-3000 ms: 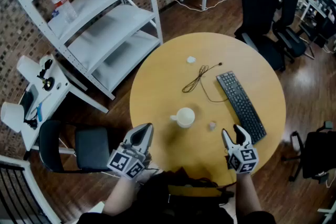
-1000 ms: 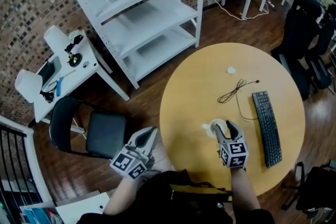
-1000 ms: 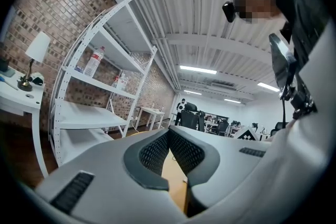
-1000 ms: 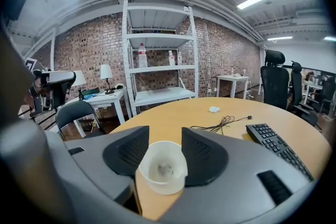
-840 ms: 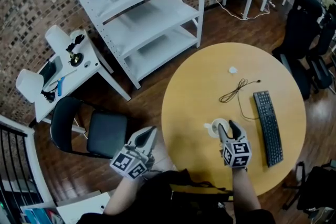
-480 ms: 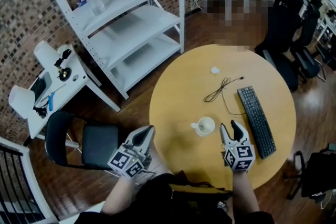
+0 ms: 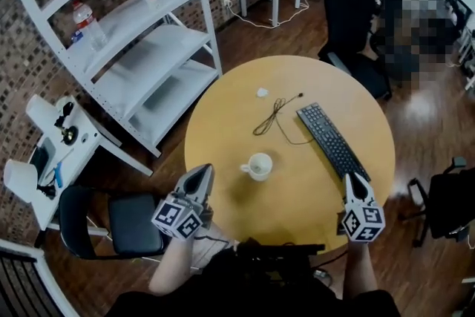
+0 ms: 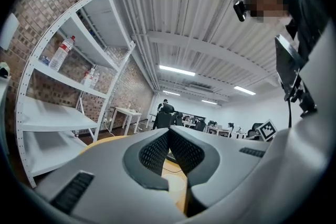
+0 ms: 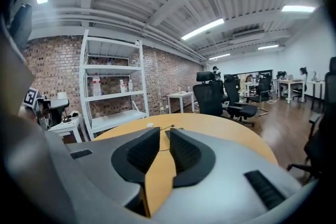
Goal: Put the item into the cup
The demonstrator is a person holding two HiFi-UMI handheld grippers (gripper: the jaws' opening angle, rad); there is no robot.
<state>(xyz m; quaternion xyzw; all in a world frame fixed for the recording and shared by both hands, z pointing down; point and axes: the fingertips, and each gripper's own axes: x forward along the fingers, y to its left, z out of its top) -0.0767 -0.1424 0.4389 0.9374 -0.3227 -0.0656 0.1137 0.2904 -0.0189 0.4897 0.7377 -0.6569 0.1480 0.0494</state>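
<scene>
Cup point(image 7: 259, 166), entry one. Checker: where does it stand, and why there?

Operator: Upright on the round table point(image 7: 349, 96), near the middle of my side, handle to the left. I read that spot as chosen for reach: it sits between my two tools, well apart from both.

Checker: Entry two, the item?

Operator: Not on show. I find no loose small piece beside the cup. My judgement is that it lies inside, and that the task is done or all but done, though the head view is too small to show the cup's inside.

Checker: Entry three, the tools?

Operator: Left gripper point(image 7: 203, 173): jaws pressed together, nothing between them, parked off the table's near-left edge. It has no part in this job, so I hold it out of the way. Right gripper point(image 7: 353, 180): jaws closing, a narrow slit left between the pads, only bare tabletop seen through it, nothing held. It hangs over the near-right rim, clear of the cup. That fits a tool with no load to carry.

Checker: Entry four, sundries?

Operator: Keyboard point(image 7: 334, 141) lying aslant to the right of the cup, a loose cable point(image 7: 274, 113) beyond it, and a small white object point(image 7: 261, 93) farther back. None touches the cup. White shelving point(image 7: 141, 48) stands off to the left, with bottles on its upper levels.
</scene>
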